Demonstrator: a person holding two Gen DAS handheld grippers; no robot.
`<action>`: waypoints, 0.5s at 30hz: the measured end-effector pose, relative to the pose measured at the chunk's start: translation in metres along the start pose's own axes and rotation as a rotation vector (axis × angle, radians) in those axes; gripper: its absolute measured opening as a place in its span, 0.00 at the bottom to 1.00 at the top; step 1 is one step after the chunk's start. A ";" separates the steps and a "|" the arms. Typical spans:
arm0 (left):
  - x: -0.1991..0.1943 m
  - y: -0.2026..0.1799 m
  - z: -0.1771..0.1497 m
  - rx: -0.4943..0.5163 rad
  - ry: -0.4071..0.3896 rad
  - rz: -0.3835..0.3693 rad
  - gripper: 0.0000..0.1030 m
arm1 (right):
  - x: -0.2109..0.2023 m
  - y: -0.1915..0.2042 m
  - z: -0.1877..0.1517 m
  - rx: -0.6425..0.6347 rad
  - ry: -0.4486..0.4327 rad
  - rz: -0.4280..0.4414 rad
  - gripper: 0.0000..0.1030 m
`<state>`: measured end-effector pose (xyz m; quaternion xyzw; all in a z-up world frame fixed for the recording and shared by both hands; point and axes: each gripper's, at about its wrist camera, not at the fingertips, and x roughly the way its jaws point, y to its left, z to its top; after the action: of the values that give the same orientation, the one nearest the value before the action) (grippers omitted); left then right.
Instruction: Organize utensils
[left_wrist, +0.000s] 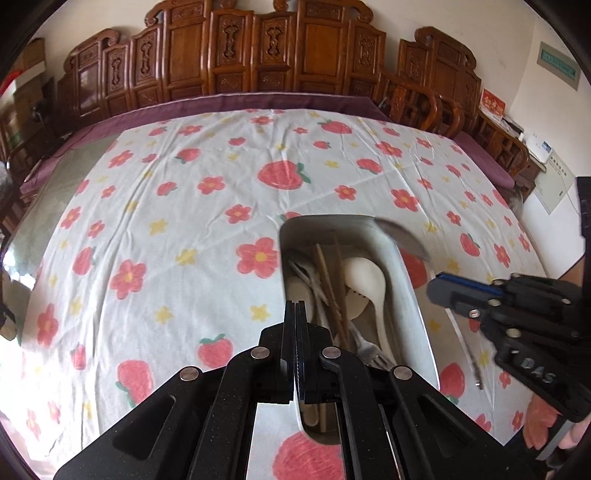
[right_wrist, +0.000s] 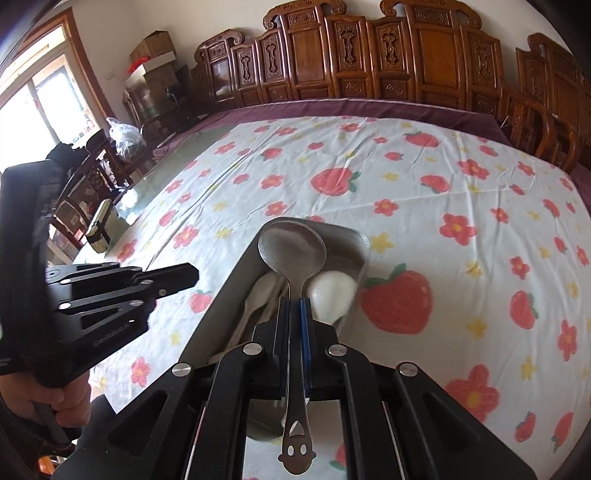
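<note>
A long grey metal tray (left_wrist: 410, 295) with rounded corners lies on a white tablecloth (left_wrist: 177, 221) printed with red flowers, strawberries and small yellow stars, and everything else is placed from that tray. Inside it lie a large white plastic ladle-shaped spoon (left_wrist: 364, 277), a pair of brown wooden chopsticks (left_wrist: 328, 291), a white plastic fork (left_wrist: 360, 299), a silver metal fork (left_wrist: 364, 343) and paler spoons whose outlines overlap too much to count.

The right gripper (right_wrist: 294, 302) hangs over the near half of the tray, pointing steeply down, its jaws clamped on the neck of a silver metal spoon (right_wrist: 291, 251). The spoon's round bowl reaches out above the tray's far end, over the white ladle spoon, and its handle, ending in a cut-out smiling face, runs back between the gripper's arms. In the left wrist view that same spoon's bowl shows blurred over the tray's far right corner.

The left gripper (left_wrist: 295, 308) sits above the tray's near left edge, its jaws pressed flat together with nothing between them. From the right wrist view it stands just off the tray's left side, gripped by a hand (right_wrist: 64, 402) low at the frame's edge.

On the cloth just right of the tray lies a thin silver metal utensil (left_wrist: 463, 343), partly hidden. Beyond the tray's far end, carved brown wooden chairs (left_wrist: 258, 55) line the table's edge.
</note>
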<state>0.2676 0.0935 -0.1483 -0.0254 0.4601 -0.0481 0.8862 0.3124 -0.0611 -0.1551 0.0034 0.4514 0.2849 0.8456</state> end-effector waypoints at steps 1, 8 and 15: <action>-0.004 0.004 -0.002 -0.005 -0.012 0.005 0.00 | 0.005 0.003 0.000 0.003 0.001 0.009 0.07; -0.033 0.020 -0.011 -0.029 -0.081 0.045 0.11 | 0.016 0.013 0.005 0.029 -0.043 0.046 0.16; -0.059 0.005 -0.019 0.000 -0.141 0.062 0.27 | -0.032 0.012 -0.007 -0.008 -0.112 0.000 0.18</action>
<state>0.2189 0.1050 -0.1118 -0.0143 0.3973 -0.0186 0.9174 0.2876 -0.0683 -0.1322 0.0159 0.4024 0.2861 0.8695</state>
